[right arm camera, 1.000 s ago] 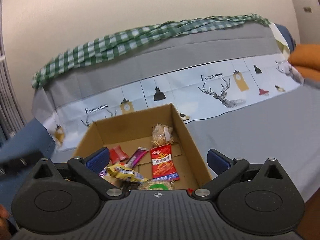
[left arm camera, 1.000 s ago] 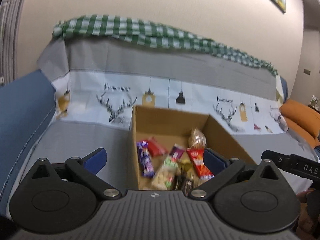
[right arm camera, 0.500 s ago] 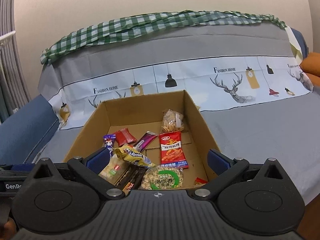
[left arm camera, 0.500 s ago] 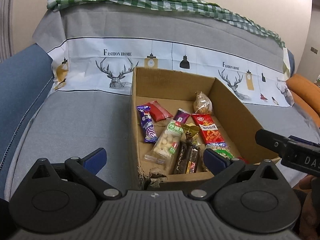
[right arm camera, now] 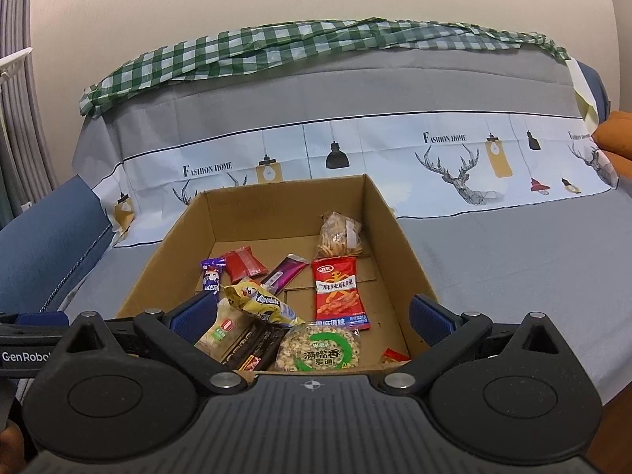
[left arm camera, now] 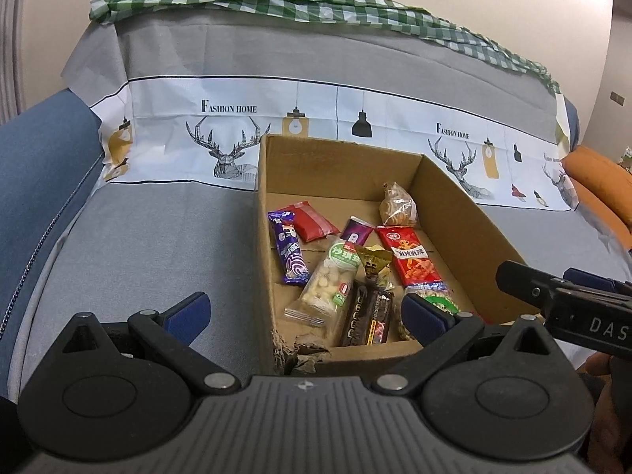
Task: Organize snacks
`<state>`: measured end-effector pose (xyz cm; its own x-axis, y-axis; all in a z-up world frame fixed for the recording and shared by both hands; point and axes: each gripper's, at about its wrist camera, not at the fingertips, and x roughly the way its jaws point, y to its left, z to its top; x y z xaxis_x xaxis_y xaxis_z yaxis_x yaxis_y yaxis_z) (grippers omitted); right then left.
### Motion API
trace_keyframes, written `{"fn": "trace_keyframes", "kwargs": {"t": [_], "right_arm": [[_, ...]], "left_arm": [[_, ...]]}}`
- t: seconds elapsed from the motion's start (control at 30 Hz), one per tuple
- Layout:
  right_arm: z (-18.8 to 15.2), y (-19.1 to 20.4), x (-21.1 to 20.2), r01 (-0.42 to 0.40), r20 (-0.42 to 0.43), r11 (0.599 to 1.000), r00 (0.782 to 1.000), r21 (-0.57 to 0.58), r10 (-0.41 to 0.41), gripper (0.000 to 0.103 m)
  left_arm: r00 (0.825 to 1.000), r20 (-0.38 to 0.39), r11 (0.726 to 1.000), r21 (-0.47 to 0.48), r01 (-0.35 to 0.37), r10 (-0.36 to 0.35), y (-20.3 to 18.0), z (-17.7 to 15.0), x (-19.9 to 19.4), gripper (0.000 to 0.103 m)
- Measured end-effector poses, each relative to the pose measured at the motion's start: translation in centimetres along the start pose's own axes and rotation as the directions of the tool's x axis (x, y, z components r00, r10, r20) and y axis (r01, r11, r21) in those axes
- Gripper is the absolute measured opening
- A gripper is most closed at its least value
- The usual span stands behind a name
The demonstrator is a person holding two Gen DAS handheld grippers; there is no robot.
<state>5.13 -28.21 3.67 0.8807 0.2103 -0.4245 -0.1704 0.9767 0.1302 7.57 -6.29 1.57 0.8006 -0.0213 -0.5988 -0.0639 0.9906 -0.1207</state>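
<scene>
My left claw [left arm camera: 304, 312] is spread wide and holds nothing, its blue fingertips [left arm camera: 189, 310] poised just before the near end of a cardboard box [left arm camera: 466, 205]. The box sits on a sofa under a grey cover [left arm camera: 158, 237] printed with deer and lamps, and its near corner is torn. Inside lie the snacks: a purple bar [left arm camera: 290, 254] by the left wall, a red pouch [left arm camera: 314, 221] touching it, a long clear packet of white puffs [left arm camera: 330, 280], a dark bar [left arm camera: 367, 316] beside that, a red chilli-strip packet [left arm camera: 412, 254], and a clear bag of crackers [left arm camera: 397, 205] at the back. My other claw shows at the right edge.

From the right wrist, my right claw [right arm camera: 312, 314] is likewise wide and empty, above the box's [right arm camera: 395, 229] near edge. Between its fingertips [right arm camera: 428, 314] I see a round green-labelled peanut bag [right arm camera: 320, 349], a yellow wrapper [right arm camera: 256, 302] on top of the pile, and the red chilli packet [right arm camera: 337, 290]. A green checked cloth [right arm camera: 276, 47] drapes the sofa back.
</scene>
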Motion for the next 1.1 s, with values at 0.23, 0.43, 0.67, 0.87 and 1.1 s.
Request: {"fn": "trace_keyframes", "kwargs": {"t": [0.23, 0.43, 0.67, 0.87, 1.1], "right_arm": [[-0.05, 0.04, 0.01, 0.001, -0.001, 1.0, 1.0, -0.004, -0.001, 0.102], [-0.09, 0.1, 0.0, 0.002, -0.003, 1.0, 1.0, -0.011, -0.002, 0.102], [-0.09, 0.13, 0.01, 0.002, -0.003, 1.0, 1.0, -0.013, -0.002, 0.102], [-0.09, 0.15, 0.02, 0.002, -0.003, 1.0, 1.0, -0.014, -0.002, 0.102], [-0.08, 0.16, 0.06, 0.003, -0.004, 1.0, 1.0, -0.016, -0.003, 0.102]], "left_arm": [[1.0, 0.001, 1.0, 0.003, 0.002, -0.002, -0.13, -0.08, -0.01, 0.103], [1.0, 0.0, 1.0, 0.003, 0.004, -0.004, -0.14, -0.09, -0.01, 0.103], [1.0, 0.0, 1.0, 0.004, 0.005, -0.005, -0.13, -0.11, 0.0, 0.103], [1.0, 0.003, 1.0, 0.008, 0.007, -0.007, -0.12, -0.15, 0.04, 0.103], [1.0, 0.013, 1.0, 0.024, 0.017, -0.017, -0.1, -0.26, -0.1, 0.103]]}}
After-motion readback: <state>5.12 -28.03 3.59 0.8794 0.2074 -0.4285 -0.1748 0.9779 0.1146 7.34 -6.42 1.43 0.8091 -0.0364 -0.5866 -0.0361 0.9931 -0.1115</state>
